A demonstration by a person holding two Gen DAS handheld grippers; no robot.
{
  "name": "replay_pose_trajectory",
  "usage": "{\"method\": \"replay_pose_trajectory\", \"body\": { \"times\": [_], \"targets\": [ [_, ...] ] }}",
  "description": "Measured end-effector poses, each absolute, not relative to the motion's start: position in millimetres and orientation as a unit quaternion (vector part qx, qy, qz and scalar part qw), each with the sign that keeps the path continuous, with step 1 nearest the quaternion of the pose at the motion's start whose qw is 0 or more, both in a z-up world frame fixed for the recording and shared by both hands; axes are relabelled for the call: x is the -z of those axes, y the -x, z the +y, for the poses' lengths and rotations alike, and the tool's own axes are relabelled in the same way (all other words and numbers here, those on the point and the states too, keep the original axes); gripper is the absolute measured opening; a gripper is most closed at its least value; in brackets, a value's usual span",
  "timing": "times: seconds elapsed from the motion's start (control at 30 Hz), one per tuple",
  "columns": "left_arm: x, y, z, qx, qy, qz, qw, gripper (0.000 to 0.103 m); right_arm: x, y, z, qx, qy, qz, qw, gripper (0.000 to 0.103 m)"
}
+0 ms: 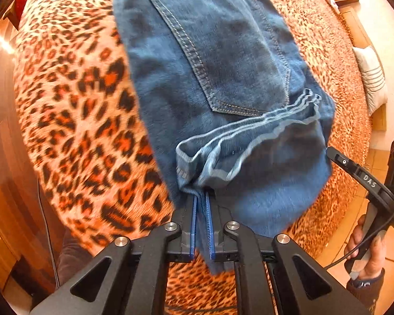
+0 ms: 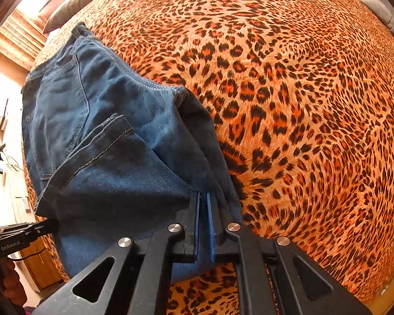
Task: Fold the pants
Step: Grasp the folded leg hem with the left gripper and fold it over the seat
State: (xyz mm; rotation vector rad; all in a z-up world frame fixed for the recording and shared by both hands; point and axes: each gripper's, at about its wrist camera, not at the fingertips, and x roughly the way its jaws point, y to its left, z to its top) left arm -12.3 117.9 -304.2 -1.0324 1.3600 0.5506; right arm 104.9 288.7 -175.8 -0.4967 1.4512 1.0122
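Bedroom, leopard bedspread [image 2: 315,105] as the work surface; wood furniture and tile floor around it.

Nearest: left gripper [image 1: 201,225] has its blue pads narrow, clamped on a bunch of denim at the near edge of the bed. Right gripper [image 2: 203,225] is the same, pinching the fold on its own side.

Jeans [image 1: 210,65] lie near the bed's edge, already doubled: hems [image 1: 249,131] sit over the seat area below the back pocket [image 1: 231,60]. Judging by that, leg-on-leg and one lengthwise fold are done; probably one more fold or a final lay-down and smoothing is left.

View differences: left view shows the stacked hems and the right gripper with a hand [image 1: 367,249] on it. Right view shows the waistband end [image 2: 78,30] toward the far edge, plus the pillows [image 2: 73,5] beyond.
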Motion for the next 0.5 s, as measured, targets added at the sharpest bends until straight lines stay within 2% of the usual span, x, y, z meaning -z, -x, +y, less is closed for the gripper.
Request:
{"method": "replay_pose_trajectory", "body": {
  "times": [0.07,0.13,0.23,0.27,0.3,0.33,0.4,0.5],
  "targets": [
    [298,24,112,-0.233,0.456,0.595,0.619,0.007,164,-111,264,-0.442,0.173,0.636,0.609,0.054],
    [303,29,99,-0.207,0.479,0.603,0.603,0.007,161,-113,243,-0.422,0.165,0.630,0.631,0.067],
    [320,13,79,-0.175,0.478,0.617,0.600,0.008,173,-115,222,-0.393,0.138,0.645,0.641,0.067],
    [327,6,75,-0.175,0.464,0.624,0.604,0.007,177,-117,218,-0.384,0.129,0.650,0.643,0.061],
    [334,-3,70,-0.179,0.445,0.632,0.609,0.007,180,-115,217,-0.380,0.122,0.658,0.639,0.045],
    [339,-8,67,-0.186,0.429,0.640,0.610,0.007,182,-114,216,-0.386,0.105,0.665,0.631,0.006],
    [340,-15,64,-0.187,0.405,0.644,0.621,0.007,179,-115,212,-0.368,0.097,0.652,0.656,0.005],
    [328,-11,69,-0.166,0.414,0.646,0.620,0.007,188,-115,207,-0.354,0.131,0.664,0.645,0.007]
  ]
}}
